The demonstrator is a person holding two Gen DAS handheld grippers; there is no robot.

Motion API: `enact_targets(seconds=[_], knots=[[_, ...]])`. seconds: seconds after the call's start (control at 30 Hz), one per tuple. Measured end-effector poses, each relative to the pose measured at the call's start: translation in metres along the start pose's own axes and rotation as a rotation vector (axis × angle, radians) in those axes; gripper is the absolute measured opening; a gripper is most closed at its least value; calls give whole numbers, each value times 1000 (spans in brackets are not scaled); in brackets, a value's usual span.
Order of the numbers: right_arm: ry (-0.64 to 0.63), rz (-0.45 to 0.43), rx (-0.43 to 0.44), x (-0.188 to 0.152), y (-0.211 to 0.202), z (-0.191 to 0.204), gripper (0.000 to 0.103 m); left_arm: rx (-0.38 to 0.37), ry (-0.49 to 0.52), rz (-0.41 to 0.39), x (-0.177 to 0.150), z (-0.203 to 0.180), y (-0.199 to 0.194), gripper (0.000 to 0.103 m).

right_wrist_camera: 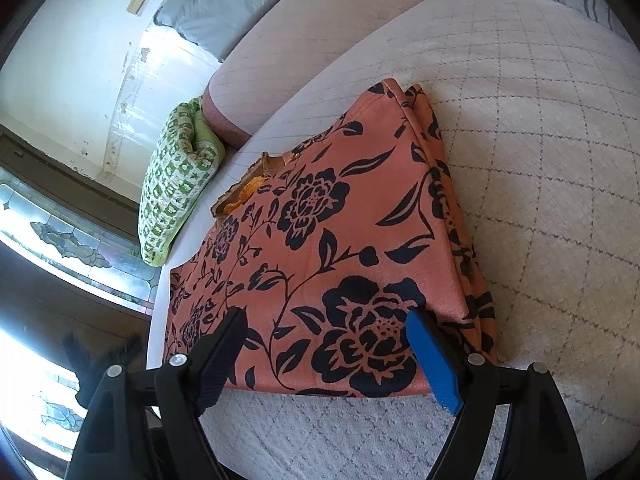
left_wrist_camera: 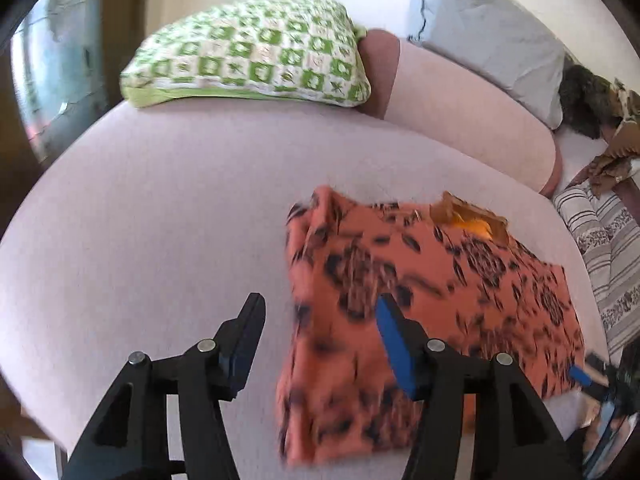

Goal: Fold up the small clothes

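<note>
Orange floral top (right_wrist_camera: 332,240) lies part-folded on the quilted bed (right_wrist_camera: 540,184). Both tongs spread wide, nothing gripped: left gripper (left_wrist_camera: 320,316) over its edge, right gripper (right_wrist_camera: 326,332) at the near hem. Looks light & floppy, I'd pinch the doubled corner by the blue pad.

Pale quilted sofa (right_wrist_camera: 540,160) under my fingers; green pillow (left_wrist_camera: 248,52) ahead, grey cushion (left_wrist_camera: 488,32) ahead-right, white wall (right_wrist_camera: 68,52), stained-glass window (right_wrist_camera: 72,240) left.
</note>
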State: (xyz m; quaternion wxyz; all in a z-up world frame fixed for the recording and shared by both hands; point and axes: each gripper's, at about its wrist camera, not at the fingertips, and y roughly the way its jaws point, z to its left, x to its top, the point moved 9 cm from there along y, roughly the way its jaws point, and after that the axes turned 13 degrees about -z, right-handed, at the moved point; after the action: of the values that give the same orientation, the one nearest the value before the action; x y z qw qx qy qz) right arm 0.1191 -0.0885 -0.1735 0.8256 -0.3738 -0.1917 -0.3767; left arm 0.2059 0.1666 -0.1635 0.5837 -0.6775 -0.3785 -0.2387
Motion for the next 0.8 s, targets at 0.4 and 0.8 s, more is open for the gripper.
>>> enact_targets(seconds=[0.4, 0.8], knots=[[-49, 7, 14, -2, 7, 6, 85, 35, -9, 125, 21, 12, 113, 5], [-75, -10, 11, -3, 9, 11, 87, 57, 72, 6, 36, -1, 75, 10]])
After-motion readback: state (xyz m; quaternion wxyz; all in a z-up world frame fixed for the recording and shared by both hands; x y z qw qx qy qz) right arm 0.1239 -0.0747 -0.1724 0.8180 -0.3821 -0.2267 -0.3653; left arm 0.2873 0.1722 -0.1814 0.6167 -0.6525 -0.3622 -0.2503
